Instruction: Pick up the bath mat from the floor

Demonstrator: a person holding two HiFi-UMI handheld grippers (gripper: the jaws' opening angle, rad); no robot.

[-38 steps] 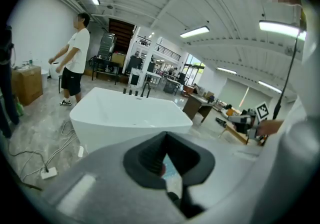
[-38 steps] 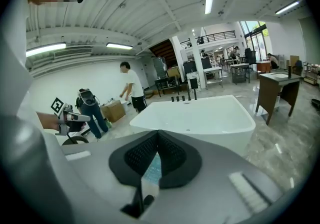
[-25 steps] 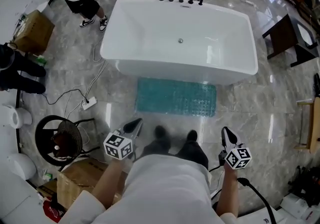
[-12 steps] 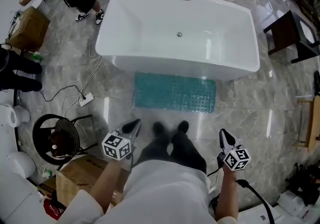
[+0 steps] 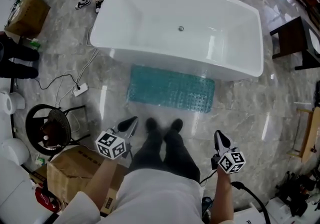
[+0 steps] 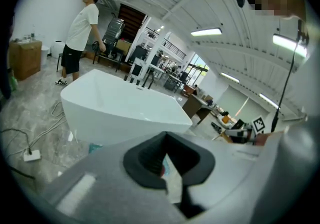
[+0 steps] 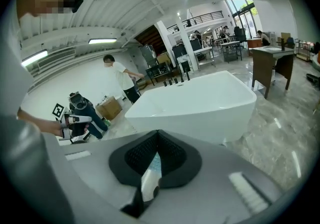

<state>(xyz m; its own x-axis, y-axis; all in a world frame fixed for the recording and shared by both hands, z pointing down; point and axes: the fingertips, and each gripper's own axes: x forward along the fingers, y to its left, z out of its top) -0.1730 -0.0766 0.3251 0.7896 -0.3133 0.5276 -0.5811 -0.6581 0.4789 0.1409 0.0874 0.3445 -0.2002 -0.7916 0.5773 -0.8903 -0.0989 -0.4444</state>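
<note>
Teal bath mat [image 5: 171, 88] flat on the floor [image 5: 250, 105], ahead of and between left tongs [image 5: 131, 121] and right tongs [image 5: 218, 137]; both closed, empty, clear of it.

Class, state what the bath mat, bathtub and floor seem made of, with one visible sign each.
Bath mat: likely rubber or plastic, teal, bumpy surface. Bathtub: glossy white acrylic or ceramic, sharp highlights. Floor: polished marble-look stone or tile, veined, reflective.

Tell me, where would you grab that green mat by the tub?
The mat lies flat, its far edge close along the tub, so there is little room there. Probably best to pinch the near long edge, towards its corners, coming from the side away from the tub.
</note>
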